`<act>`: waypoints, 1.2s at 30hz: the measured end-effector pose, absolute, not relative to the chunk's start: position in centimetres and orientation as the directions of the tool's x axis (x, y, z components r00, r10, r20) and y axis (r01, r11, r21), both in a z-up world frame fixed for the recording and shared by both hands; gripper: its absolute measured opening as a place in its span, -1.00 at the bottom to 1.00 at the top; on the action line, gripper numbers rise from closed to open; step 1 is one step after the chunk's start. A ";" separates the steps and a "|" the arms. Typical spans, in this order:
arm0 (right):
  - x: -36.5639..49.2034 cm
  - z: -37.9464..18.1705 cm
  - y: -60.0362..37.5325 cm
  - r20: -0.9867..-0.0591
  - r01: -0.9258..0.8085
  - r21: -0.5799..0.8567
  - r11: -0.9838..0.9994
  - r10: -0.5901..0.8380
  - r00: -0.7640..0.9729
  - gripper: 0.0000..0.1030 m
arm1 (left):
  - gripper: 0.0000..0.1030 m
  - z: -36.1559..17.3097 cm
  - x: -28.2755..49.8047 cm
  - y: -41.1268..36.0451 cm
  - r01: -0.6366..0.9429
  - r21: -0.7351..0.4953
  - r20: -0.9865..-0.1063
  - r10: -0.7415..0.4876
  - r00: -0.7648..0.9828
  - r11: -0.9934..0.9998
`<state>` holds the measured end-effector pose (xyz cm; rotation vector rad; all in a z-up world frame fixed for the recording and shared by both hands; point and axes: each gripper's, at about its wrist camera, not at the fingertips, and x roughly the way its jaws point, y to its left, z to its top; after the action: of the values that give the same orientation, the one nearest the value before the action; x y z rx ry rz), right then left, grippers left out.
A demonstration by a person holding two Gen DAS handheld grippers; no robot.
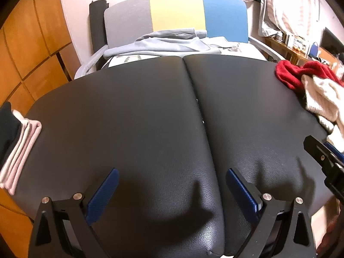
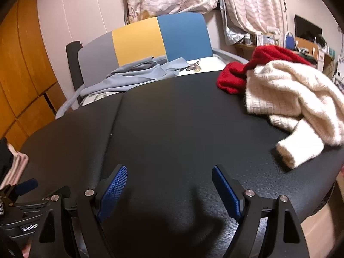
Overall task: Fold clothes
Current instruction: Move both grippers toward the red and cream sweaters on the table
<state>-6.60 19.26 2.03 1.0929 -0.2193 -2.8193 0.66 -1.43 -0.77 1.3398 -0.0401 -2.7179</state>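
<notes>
Nearest, both tongs hang over the black padded table [image 1: 139, 111] with nothing in them. The left gripper [image 1: 172, 185] has its blue pads spread wide, bare leather between them; the right gripper [image 2: 169, 182] is likewise spread apart and empty. In the right view the left tool's body shows at the lower left edge, so the two are side by side, close together.

Further out, at the table's left edge, lies a folded stack [image 1: 19, 150] of pink and white pieces with something dark beside it; that looks like finished work.

On the right side sits the unfolded pile. A cream sweater [image 2: 290, 99] lies crumpled, one sleeve [image 2: 301, 150] trailing toward the near edge with its cuff pointing roughly at the right tongs. Touching it on the far side is a red garment [image 2: 236, 79], partly under the cream one.

What matters for the next move: the sweater lies ahead and to the right of both tools, and the right gripper is plainly the nearer; the sleeve cuff is its closest part. The sleeve's long axis runs from near-left to far-right. I judge the right hand would reach for it first and drag it to the middle.

Beyond the table stands a chair [image 1: 176, 13] with grey, yellow and blue panels, a pale blue garment [image 1: 163, 43] draped on its seat.
</notes>
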 end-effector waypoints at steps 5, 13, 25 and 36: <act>-7.0 2.1 19.4 -0.662 0.042 0.163 -0.986 -0.141 -0.736 0.62 | 0.96 -1.6 0.3 -0.8 0.077 0.075 -0.803 -0.106 -0.586 -0.994; -9.1 2.0 21.0 -0.653 -0.012 0.188 -0.982 -0.116 -0.749 0.62 | 0.96 -2.1 -0.5 -0.3 0.037 0.110 -0.812 -0.111 -0.574 -0.993; -14.2 4.8 26.5 -0.656 -0.102 0.097 -0.990 0.013 -0.755 0.62 | 0.96 -1.9 -5.5 0.8 -0.009 0.153 -0.827 -0.122 -0.549 -0.988; -16.1 5.5 28.9 -0.676 -0.174 0.000 -0.985 0.128 -0.725 0.62 | 0.96 -1.4 -4.6 3.5 -0.085 0.139 -0.824 -0.067 -0.563 -0.987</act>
<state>-16.12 28.95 5.51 1.1985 -0.1053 -3.0772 -4.61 3.46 -1.42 1.4732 -0.2564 -2.7741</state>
